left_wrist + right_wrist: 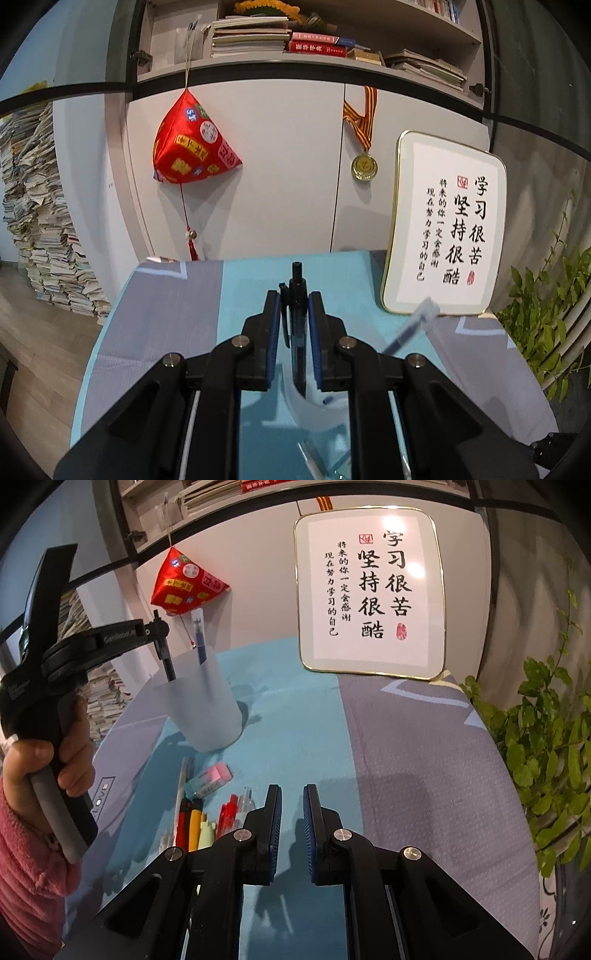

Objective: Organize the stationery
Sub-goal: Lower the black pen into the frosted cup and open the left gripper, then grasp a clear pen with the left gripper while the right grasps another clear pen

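My left gripper (pixel 293 295) is shut on a dark pen (pixel 297 325) that stands upright between its blue pads. In the right wrist view the left gripper (pixel 159 627) hangs over a translucent cup (pixel 210 716), and the dark pen's (pixel 168 664) lower end is inside the rim. A blue pen (pixel 199 638) stands in the cup too. My right gripper (pixel 292 788) is shut with nothing between its fingers, low over the tablecloth. Left of it lie a pink-and-blue eraser (pixel 210 777) and several pens and markers (pixel 199 819).
A framed calligraphy board (pixel 369 590) leans against the cabinet at the back of the table. A leafy plant (pixel 546 757) stands off the right edge. A red pouch (pixel 192 147) and a medal (pixel 365 166) hang on the cabinet doors. A hand in a pink sleeve (pixel 33 849) holds the left gripper.
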Available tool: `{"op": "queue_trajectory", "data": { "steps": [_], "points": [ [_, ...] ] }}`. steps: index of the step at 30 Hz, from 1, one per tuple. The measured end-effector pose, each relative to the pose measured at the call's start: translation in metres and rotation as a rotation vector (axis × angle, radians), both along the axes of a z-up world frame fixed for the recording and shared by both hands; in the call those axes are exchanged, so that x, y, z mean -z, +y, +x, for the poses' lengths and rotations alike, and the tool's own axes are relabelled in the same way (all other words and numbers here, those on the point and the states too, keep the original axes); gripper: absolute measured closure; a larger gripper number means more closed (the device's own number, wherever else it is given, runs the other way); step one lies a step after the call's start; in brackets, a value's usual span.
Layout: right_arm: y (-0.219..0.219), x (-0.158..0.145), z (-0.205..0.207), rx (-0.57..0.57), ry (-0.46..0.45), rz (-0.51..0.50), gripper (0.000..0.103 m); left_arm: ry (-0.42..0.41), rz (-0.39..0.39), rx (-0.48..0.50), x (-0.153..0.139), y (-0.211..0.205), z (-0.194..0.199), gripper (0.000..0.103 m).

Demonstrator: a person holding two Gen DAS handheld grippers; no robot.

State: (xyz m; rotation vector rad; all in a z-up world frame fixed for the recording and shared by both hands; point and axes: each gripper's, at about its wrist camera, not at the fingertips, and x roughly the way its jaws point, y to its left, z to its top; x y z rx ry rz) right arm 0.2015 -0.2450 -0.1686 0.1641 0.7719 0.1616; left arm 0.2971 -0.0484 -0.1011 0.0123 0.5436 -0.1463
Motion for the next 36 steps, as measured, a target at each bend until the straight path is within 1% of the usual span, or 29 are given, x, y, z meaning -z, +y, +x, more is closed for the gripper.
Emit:
{"op": "queue_trajectory", "data": {
  "steps": [4, 9, 10, 11, 12, 13, 15, 17, 19, 21, 26, 29, 32, 33, 36],
  "points": [
    [0.001, 0.000, -0.002, -0.001, 0.009, 0.003, 0.093, 0.037, -0.014, 0.006, 0.005, 0.004, -0.003, 0.089],
    [0.004, -0.001, -0.004, 0.002, 0.014, -0.002, 0.093, 0.058, -0.038, 0.014, 0.003, 0.010, -0.010, 0.087],
    [0.004, -0.002, -0.005, 0.001, 0.014, -0.004, 0.093, 0.061, -0.040, 0.013, 0.003, 0.011, -0.011, 0.085],
    [0.005, -0.002, -0.005, 0.001, 0.015, -0.006, 0.093, 0.063, -0.045, 0.013, 0.002, 0.013, -0.014, 0.081],
    [0.006, -0.002, -0.005, 0.000, 0.017, -0.007, 0.093, 0.064, -0.055, 0.012, 0.000, 0.016, -0.018, 0.076],
    [0.007, -0.002, -0.005, -0.003, 0.020, -0.009, 0.093, 0.062, -0.065, 0.013, -0.002, 0.019, -0.023, 0.072],
    [0.010, 0.000, -0.005, -0.011, 0.032, -0.016, 0.093, 0.057, -0.069, 0.003, -0.005, 0.023, -0.033, 0.061],
    [0.012, 0.002, -0.006, -0.013, 0.043, -0.021, 0.093, 0.057, -0.063, 0.005, -0.006, 0.028, -0.047, 0.059],
    [0.015, 0.005, -0.005, -0.018, 0.058, -0.020, 0.093, 0.075, -0.065, 0.014, -0.004, 0.031, -0.058, 0.059],
    [0.017, 0.008, -0.004, -0.024, 0.072, -0.020, 0.093, 0.106, -0.074, 0.026, 0.003, 0.036, -0.071, 0.059],
    [0.027, 0.016, -0.001, -0.037, 0.105, -0.033, 0.093, 0.187, -0.065, 0.047, 0.027, 0.042, -0.089, 0.059],
    [0.034, 0.020, 0.002, -0.047, 0.127, -0.046, 0.093, 0.258, -0.084, 0.067, 0.046, 0.045, -0.099, 0.059],
    [0.041, 0.021, 0.003, -0.057, 0.136, -0.058, 0.093, 0.347, -0.109, 0.123, 0.063, 0.042, -0.109, 0.059],
    [0.042, 0.022, 0.003, -0.058, 0.137, -0.061, 0.093, 0.370, -0.104, 0.145, 0.068, 0.038, -0.112, 0.059],
    [0.047, 0.024, 0.004, -0.054, 0.141, -0.066, 0.092, 0.388, -0.069, 0.189, 0.077, 0.024, -0.121, 0.058]
  ]
}}
